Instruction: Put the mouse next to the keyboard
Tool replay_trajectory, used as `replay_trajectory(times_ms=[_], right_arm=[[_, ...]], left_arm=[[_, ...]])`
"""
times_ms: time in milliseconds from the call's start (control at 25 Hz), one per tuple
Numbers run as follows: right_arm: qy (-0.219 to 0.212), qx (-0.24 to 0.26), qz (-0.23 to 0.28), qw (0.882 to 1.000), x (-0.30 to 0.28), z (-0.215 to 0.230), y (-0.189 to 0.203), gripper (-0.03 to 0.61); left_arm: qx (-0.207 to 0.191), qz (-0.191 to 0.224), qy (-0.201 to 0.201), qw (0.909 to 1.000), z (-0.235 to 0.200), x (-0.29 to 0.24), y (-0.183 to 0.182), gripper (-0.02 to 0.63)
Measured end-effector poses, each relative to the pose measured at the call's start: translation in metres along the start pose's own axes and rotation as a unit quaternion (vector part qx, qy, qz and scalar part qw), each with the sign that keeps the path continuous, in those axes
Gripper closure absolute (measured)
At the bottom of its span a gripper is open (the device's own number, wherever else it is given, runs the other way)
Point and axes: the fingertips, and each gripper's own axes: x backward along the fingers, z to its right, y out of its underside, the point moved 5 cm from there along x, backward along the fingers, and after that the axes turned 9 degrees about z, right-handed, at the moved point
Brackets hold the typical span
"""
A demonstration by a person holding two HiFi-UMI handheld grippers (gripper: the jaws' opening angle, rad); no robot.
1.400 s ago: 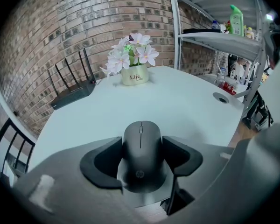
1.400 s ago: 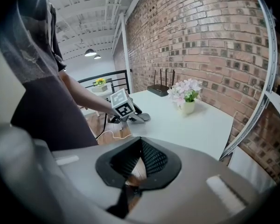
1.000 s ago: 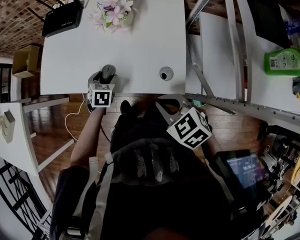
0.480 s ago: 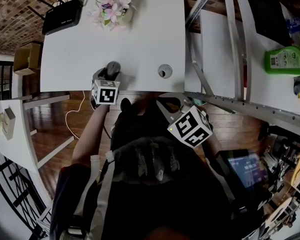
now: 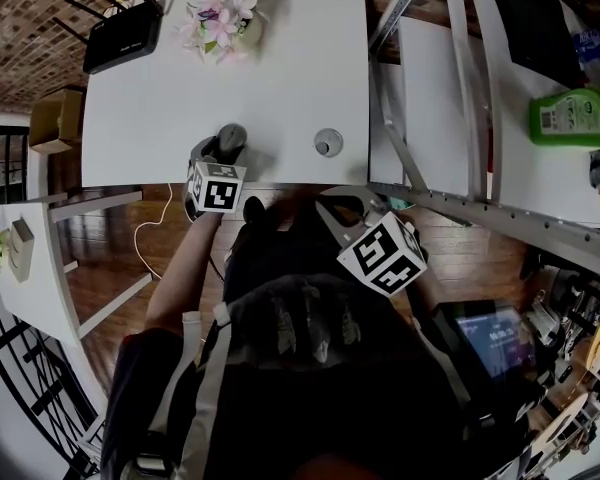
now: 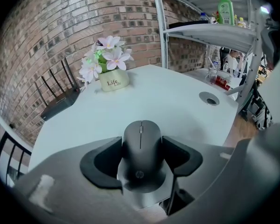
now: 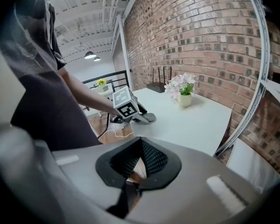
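The left hand-held gripper (image 6: 141,155) clamps the mouse (image 6: 140,139) over the desk's (image 6: 177,106) near edge; the right hand-held gripper (image 7: 136,160) hangs shut, empty. No keyboard shows, so I'd carry the mouse level.

Count showing now: one mouse (image 6: 141,160), one router (image 5: 123,36), one flower pot (image 5: 223,23) and one grommet (image 5: 328,142), all showing at one white table (image 5: 280,78). Two grippers are appearing: left gripper (image 6: 141,146), right gripper (image 7: 139,160). One green bottle (image 5: 572,118) and one box (image 5: 52,120) are also showing.
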Motion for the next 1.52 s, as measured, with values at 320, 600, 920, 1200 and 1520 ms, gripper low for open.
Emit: replay_trajectory(times_ms=[320,600,920,1200,1520], right_arm=[[0.01,-0.004,-0.005,1.0,0.0,0.002,0.002,0.572],[0.021,-0.006,-0.008,1.0,0.005,0.003,0.004,0.572],[0.022,-0.012,-0.01,1.0,0.007,0.004,0.006,0.572],[0.03,-0.023,-0.009,0.999,0.009,0.005,0.01,0.572],[0.025,-0.026,-0.013,0.999,0.004,0.003,0.014,0.572]], left_arm=[[-0.013,0.015,0.064,0.9977,0.039,-0.011,-0.018,0.333],[-0.04,0.013,0.097,0.9944,0.064,-0.019,-0.033,0.333],[-0.065,0.02,0.124,0.9899,0.089,-0.021,-0.042,0.333],[-0.074,0.025,0.148,0.9859,0.107,-0.025,-0.05,0.332],[-0.087,0.029,0.167,0.9818,0.118,-0.03,-0.057,0.331]])
